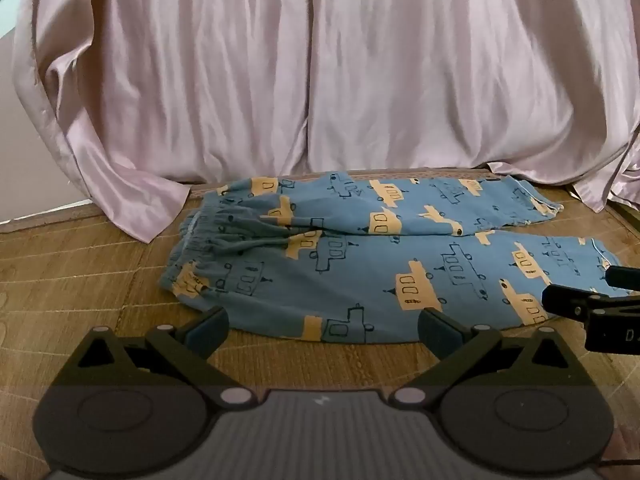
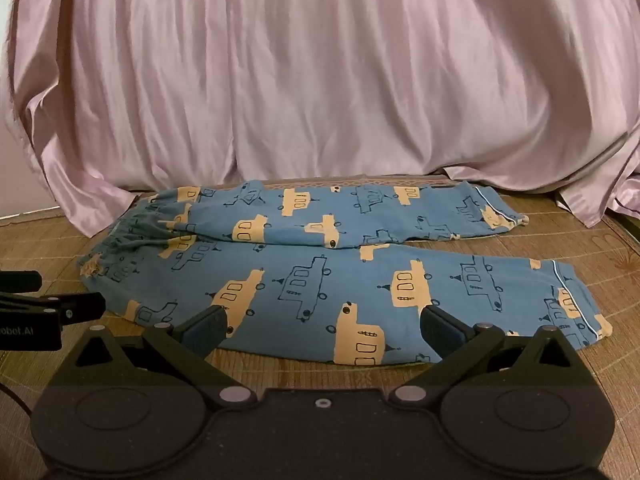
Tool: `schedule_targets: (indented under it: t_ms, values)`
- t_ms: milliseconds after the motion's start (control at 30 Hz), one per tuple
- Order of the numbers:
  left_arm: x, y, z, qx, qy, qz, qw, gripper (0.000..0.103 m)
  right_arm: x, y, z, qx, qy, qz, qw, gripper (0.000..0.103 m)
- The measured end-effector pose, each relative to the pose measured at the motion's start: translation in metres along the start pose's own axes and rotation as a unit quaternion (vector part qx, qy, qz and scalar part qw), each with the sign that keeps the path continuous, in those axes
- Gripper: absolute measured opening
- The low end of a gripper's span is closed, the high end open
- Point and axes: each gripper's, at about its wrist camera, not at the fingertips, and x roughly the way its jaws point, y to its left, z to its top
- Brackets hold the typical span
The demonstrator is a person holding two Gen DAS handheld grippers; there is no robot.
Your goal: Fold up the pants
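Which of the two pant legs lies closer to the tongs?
The front leg, the one away from the pink curtain. Its near edge lies between the open right tongs. The back leg lies just in front of the curtain.

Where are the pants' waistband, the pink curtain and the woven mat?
waistband (image 1: 224,226), left wrist view, on the gathered elastic.
pink curtain (image 1: 320,80), left wrist view, on its middle folds.
woven mat (image 2: 520,248), right wrist view, bare patch between the legs.
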Motion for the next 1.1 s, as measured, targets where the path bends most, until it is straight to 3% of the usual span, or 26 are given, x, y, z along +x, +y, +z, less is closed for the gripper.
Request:
schedule_targets:
  t_ms: [1100]
  values:
    - [0.0,0.002,-0.002,-0.001,0.001,0.0,1.0,0.103,0.0009,-0.0031,-0.0003,0.004,0.003,0.002,1.0,0.102]
